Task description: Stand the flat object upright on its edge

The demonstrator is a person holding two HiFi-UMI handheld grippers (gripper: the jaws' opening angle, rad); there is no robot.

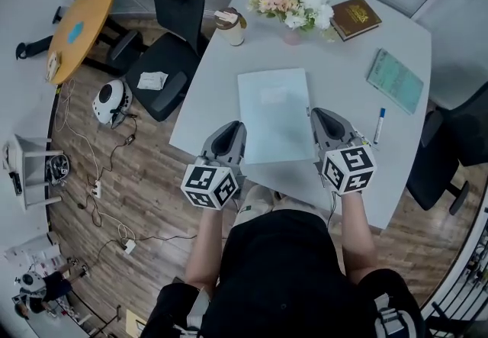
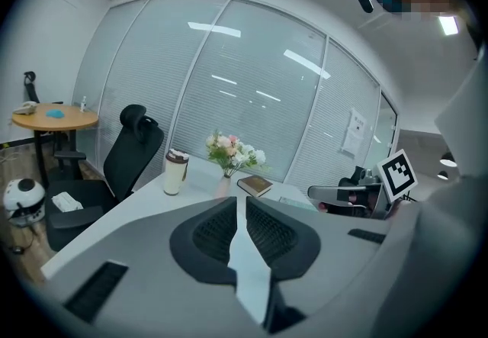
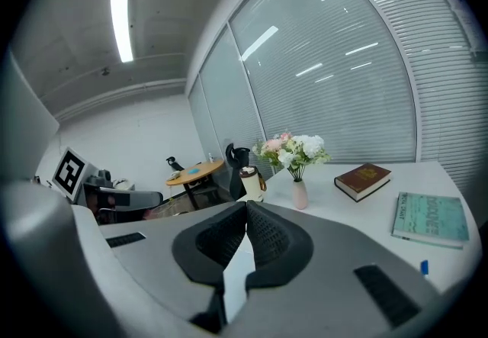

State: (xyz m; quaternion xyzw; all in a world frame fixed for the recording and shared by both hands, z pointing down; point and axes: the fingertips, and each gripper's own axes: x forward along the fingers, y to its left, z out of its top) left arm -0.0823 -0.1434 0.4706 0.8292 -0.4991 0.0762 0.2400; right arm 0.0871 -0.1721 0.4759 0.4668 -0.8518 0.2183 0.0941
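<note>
The sheet [image 1: 273, 115], pale blue, sits in the middle of the frame on the white table [image 1: 343, 62]. Its broad face is turned up to the head view, so it is not on its edge.

The left gripper [image 1: 231, 130] is against the sheet's lower left edge and the right gripper [image 1: 324, 119] is beside its lower right edge, so the sheet lies between them. In the left gripper view the jaws are clenched, with the pads meeting at the tips. The right gripper view shows the same. A pale strip shows in the narrow gap lower down in both views, and I cannot tell whether it is the sheet or the table.

Just right of the right gripper lies a pen [image 1: 379, 124]. Up and right of it is a green booklet [image 1: 395, 81]. Past the sheet's far edge, near the top of the frame, are:
- a lidded cup [image 1: 230, 27] at upper left
- flowers [image 1: 293, 2] in a small vase
- a brown book [image 1: 355, 17] to the right of the flowers

A black chair [image 1: 168, 46] stands against the table's left side. Another chair [image 1: 446, 153] is at the right edge of the frame. At far left are a round wooden table [image 1: 80, 27] and, below it on the floor, a white helmet [image 1: 112, 100] among cables.
</note>
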